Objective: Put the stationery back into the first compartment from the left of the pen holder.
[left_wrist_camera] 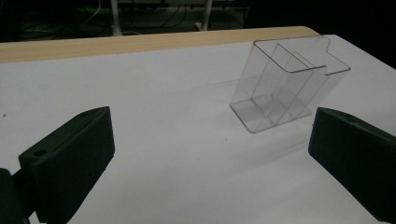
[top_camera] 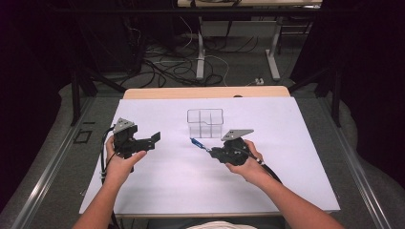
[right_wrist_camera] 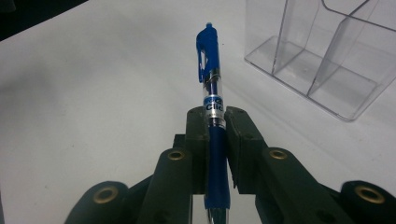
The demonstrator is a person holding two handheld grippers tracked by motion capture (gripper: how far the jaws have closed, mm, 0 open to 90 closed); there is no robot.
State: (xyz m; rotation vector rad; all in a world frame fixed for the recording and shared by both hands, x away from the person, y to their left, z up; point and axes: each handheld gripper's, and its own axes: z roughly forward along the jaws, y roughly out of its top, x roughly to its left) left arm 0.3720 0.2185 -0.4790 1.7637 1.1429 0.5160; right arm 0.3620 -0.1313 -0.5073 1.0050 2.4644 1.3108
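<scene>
pen [right_wrist_camera: 212,93] first: blue barrel, darker blue clip and push-button at the far end, a clear band near the clip with a white-and-blue label on which the letters "clic" can be read. it lies pinched between the two pads of the right claw [right_wrist_camera: 215,123], which press on it from both sides, barrel running straight out along the jaws with the clip end pointing away. in the high view the same pen [top_camera: 198,144] pokes out of the right claw [top_camera: 215,151] toward the middle of the white worktop [top_camera: 296,157], held just above the sheet, its clip end near the front of the clear plastic holder [top_camera: 205,122].

holder: see-through, open at the top, split by thin inner walls into compartments; it stands upright on the worktop between the two hands, a little farther from the person. it shows tilted in the left gripper view [left_wrist_camera: 285,84] because that camera is turned.

left claw [top_camera: 154,140] is spread wide with nothing between its jaws, well apart from the holder.

hard to make out: the pen's writing tip, hidden down between the right claw's jaws; the rest of the label's print; the exact count of compartments, since the clear walls overlap.
</scene>
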